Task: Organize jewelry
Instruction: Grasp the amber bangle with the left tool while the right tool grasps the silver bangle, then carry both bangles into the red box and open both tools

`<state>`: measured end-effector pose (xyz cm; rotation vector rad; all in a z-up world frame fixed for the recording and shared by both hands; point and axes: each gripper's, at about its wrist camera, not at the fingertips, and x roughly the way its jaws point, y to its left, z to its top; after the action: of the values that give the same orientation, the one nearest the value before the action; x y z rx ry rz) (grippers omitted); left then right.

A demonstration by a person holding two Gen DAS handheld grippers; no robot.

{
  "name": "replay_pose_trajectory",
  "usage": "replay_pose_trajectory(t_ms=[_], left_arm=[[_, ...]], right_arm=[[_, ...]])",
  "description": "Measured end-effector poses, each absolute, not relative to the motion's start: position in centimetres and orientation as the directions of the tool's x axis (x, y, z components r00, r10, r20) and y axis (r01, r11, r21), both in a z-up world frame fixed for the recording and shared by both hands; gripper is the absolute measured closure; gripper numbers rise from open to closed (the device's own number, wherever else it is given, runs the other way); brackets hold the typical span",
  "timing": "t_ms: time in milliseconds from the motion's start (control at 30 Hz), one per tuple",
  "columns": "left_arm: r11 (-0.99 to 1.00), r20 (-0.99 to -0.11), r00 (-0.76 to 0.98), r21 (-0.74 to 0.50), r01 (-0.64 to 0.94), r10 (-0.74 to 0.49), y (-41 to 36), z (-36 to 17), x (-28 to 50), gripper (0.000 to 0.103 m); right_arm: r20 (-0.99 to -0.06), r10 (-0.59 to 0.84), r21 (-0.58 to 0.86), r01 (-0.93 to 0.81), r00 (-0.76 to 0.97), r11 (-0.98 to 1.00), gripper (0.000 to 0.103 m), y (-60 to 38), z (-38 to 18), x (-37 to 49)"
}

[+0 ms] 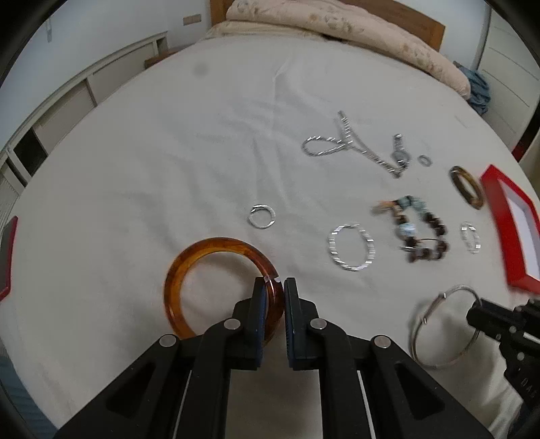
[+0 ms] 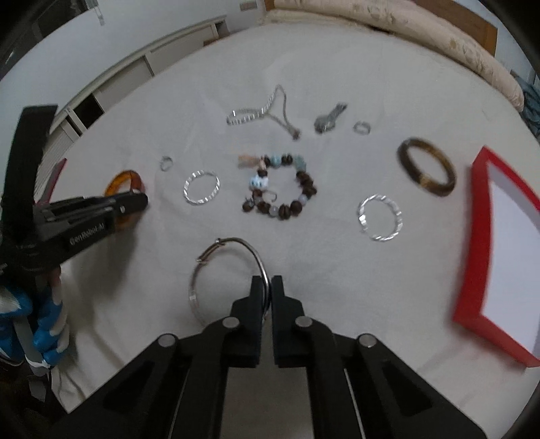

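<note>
My left gripper (image 1: 274,282) is shut on the right side of an amber bangle (image 1: 189,263), which also shows in the right wrist view (image 2: 126,179). My right gripper (image 2: 267,280) is shut on a thin silver wire bangle (image 2: 216,250), seen in the left wrist view (image 1: 438,304) too. On the white bed sheet lie a beaded bracelet (image 2: 281,185), two twisted silver bangles (image 2: 201,187) (image 2: 380,217), a dark brown bangle (image 2: 427,167), a silver chain (image 2: 263,113), a watch (image 2: 329,121) and small rings (image 2: 362,127). An open red box (image 2: 472,256) lies at the right.
A folded beige quilt (image 1: 337,23) lies at the head of the bed. A white low cabinet (image 2: 135,71) runs along the left wall. A red object (image 1: 8,256) sits at the bed's left edge.
</note>
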<state>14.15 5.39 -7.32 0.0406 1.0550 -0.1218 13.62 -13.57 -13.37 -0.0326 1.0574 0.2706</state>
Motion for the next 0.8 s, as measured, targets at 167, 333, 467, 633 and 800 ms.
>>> replay_pose_trajectory(t_ms=[167, 333, 467, 633, 800], left_arm=[[0.985, -0.845, 0.521, -0.036, 0.171, -0.121, 3.1, -5.0, 13.0, 0.093], [0.954, -0.816, 0.536, -0.060, 0.294, -0.217, -2.8, -2.3, 12.4, 0.093], [0.911, -0.799, 0.521, -0.080, 0.405, -0.302, -10.2, -1.0, 13.0, 0.093], [0.849, -0.795, 0.472, -0.100, 0.518, -0.382, -18.2, -0.4, 12.8, 0.093], [0.805, -0.812, 0.418, -0.104, 0.583, -0.408, -24.7, -1.1, 13.0, 0.093]], right_arm=[[-0.821, 0.190, 0.095, -0.199, 0.539, 0.975, 0.099, -16.4, -10.3, 11.6], [-0.768, 0.135, 0.082, -0.113, 0.626, 0.990, 0.099, -21.5, -6.4, 9.6], [-0.736, 0.066, 0.062, -0.031, 0.674, 0.998, 0.099, -26.8, -3.9, 8.6], [-0.739, 0.013, 0.060, 0.046, 0.673, 0.997, 0.099, -33.4, -3.6, 8.4], [-0.774, 0.010, 0.100, 0.107, 0.633, 0.989, 0.099, -39.2, -6.3, 7.9]])
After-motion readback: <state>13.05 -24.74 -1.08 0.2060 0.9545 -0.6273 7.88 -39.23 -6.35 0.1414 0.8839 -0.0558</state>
